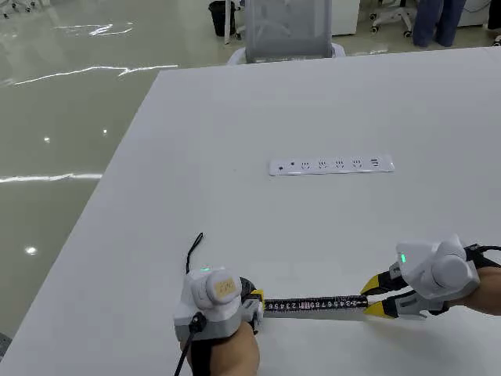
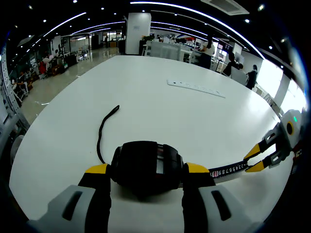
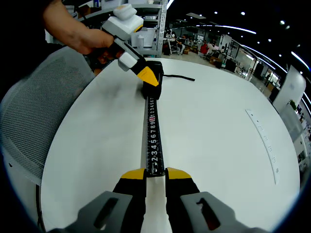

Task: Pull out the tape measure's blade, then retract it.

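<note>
Tape measure (image 2: 147,167), a black case, sat on the white worktop (image 1: 235,141) between the two yellow-tipped fingers of the left tool (image 1: 254,304), which were pressed against its opposite sides and held it there. A person's hand (image 3: 77,36) gripped that tool from behind. The blade (image 1: 313,304) stood drawn out of the case and ran flat, just over the worktop, straight from the left tool across to the right tool (image 3: 155,173). Its black face carried white printed numbers, with a red mark partway along.

The right tool's fingers were closed almost together on the blade's free end, pinching it at the very tip. In the right gripper view the strip led directly forward from between those fingers to the case at its far end. The two tools faced each other along the blade, well apart, with the strip taut between them.

A thin black wrist cord (image 2: 103,131) trailed from the case and lay curved on the worktop ahead of the left tool and to its left. Farther ahead of both tools, well beyond the blade, a white power strip (image 1: 330,165) lay flat on the worktop. A grey office chair (image 1: 288,30) stood past the worktop's far edge.
</note>
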`<state>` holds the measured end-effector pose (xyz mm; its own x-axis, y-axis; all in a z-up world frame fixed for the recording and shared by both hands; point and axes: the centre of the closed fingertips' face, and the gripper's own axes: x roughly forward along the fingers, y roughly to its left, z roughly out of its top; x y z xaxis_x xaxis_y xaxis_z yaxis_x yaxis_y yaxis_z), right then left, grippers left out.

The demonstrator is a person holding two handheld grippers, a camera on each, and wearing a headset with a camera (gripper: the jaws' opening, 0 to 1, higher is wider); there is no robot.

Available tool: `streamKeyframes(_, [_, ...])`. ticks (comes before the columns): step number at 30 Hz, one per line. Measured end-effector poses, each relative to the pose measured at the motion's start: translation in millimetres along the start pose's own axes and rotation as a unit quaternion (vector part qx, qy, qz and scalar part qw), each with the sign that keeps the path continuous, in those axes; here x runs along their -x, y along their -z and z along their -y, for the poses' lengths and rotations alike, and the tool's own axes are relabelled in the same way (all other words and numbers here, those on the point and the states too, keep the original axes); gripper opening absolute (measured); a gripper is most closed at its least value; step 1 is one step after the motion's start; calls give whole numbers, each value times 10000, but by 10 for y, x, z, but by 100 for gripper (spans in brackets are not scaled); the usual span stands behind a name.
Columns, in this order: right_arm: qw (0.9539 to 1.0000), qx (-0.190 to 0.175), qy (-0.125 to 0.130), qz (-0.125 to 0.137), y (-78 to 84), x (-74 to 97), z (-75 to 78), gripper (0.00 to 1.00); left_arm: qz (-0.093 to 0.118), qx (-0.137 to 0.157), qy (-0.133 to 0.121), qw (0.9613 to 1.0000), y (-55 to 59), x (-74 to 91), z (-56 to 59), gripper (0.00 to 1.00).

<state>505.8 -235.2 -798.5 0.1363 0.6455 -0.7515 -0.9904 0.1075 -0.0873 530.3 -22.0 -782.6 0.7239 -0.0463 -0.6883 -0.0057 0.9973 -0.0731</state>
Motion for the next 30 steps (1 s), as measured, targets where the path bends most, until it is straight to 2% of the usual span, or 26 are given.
streamKeyframes(22, [10000, 1, -14, 9, -15, -29, 1, 14, -4, -4, 2, 10000, 1, 1, -4, 55])
streamKeyframes(30, [10000, -8, -17, 21, -17, -29, 2, 14, -70, -27, -37, 10000, 3, -7, -2, 55])
